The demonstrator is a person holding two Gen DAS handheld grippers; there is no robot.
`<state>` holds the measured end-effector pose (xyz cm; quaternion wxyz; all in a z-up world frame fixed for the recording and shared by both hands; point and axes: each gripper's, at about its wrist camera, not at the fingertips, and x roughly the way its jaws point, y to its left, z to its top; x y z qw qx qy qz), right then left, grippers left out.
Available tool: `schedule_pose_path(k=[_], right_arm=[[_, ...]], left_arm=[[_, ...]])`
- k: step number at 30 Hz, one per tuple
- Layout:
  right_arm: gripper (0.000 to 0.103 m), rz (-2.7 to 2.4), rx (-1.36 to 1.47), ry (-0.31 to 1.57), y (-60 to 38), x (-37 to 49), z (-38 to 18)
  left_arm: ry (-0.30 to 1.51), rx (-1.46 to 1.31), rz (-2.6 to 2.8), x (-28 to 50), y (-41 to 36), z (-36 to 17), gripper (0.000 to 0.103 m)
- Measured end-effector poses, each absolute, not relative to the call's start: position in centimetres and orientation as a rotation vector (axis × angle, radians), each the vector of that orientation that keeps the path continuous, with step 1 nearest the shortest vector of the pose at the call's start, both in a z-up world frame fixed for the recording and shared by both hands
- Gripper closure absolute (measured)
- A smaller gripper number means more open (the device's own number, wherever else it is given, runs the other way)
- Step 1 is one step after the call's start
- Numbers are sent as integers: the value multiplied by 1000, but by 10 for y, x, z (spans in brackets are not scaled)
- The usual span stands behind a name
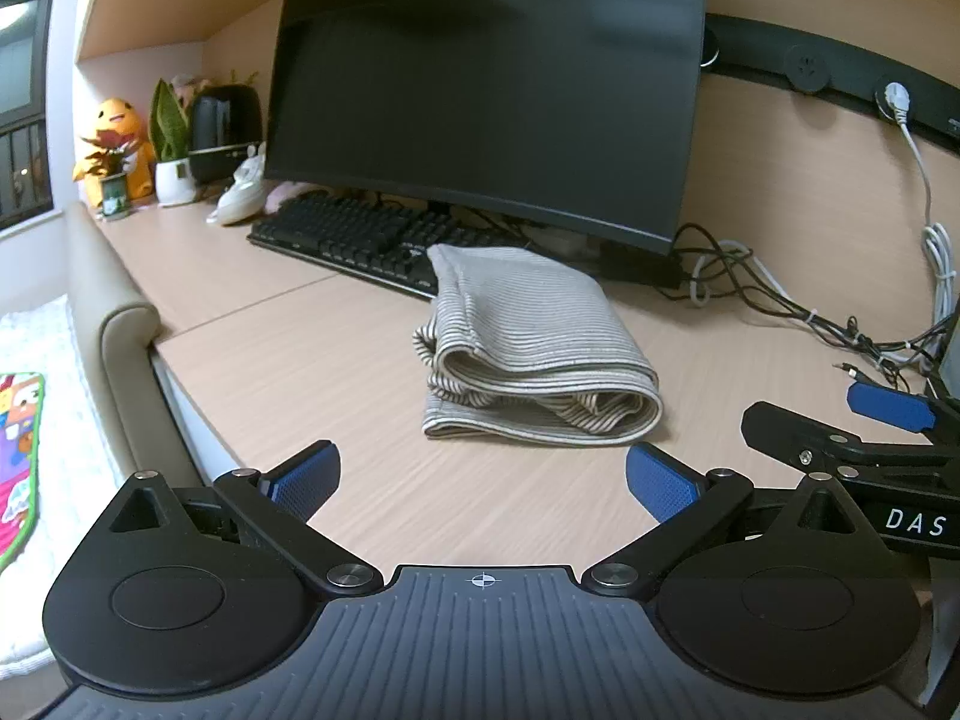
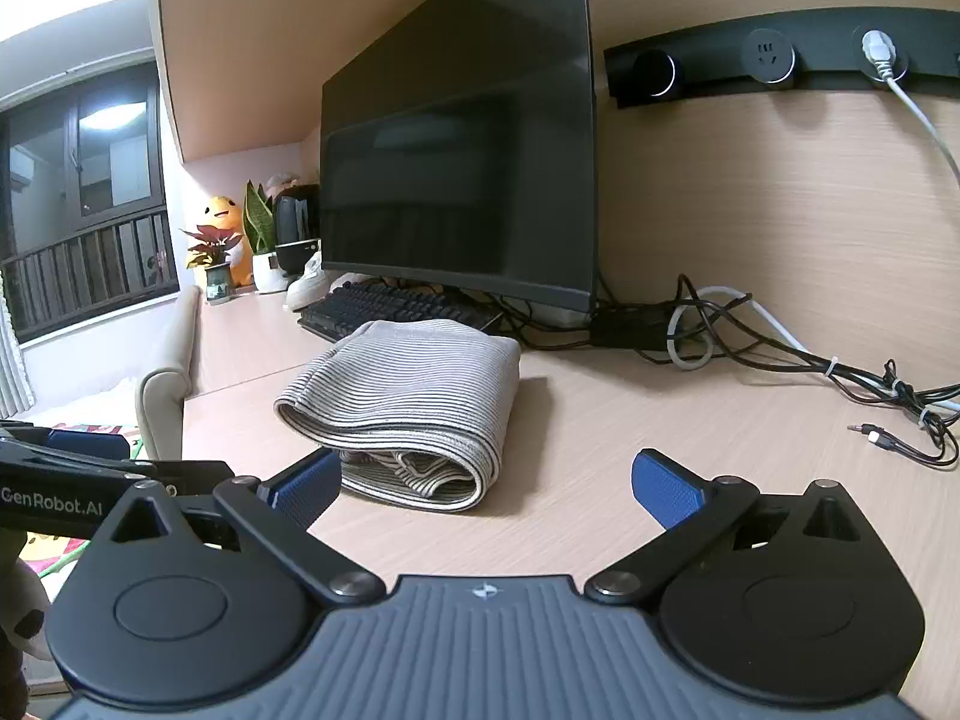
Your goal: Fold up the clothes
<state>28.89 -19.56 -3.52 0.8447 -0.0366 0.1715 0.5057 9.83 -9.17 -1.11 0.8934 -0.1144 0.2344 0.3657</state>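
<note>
Striped garment: grey-and-cream fine stripes, lying folded into a thick rectangular bundle with layered rolled edges facing the cameras, sitting on the wooden desk just in front of the black keyboard and dark monitor.

Containers: a white pot is holding a green plant at the desk's far left, beside an orange plush toy.

Left gripper: hovering near the desk's front edge, blue pads spread wide, gripping nothing.

Right gripper: likewise spread, its left pad sitting just beside the bundle.

Bare desk is showing to the right of the garment, up to the tangled cables.
</note>
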Motion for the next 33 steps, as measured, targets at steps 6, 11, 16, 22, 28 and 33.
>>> schedule_pose_path(k=[6, 11, 16, 22, 28, 33], right_arm=[[0, 1069, -77, 364, -195, 289, -36], [0, 1072, -75, 367, -195, 289, -36], [0, 1074, -73, 373, -195, 290, -36], [0, 1073, -67, 377, -195, 290, -36], [0, 1066, -59, 381, -196, 290, -36], [0, 1065, -56, 384, -196, 292, -37]], left_arm=[[485, -238, 759, 96, -92, -11, 0], [484, -238, 760, 95, -92, -11, 0], [486, -240, 761, 95, -92, -11, 0], [487, -240, 767, 95, -95, -10, 0], [489, -234, 762, 98, -94, -8, 0], [492, -236, 758, 99, -92, -8, 0]])
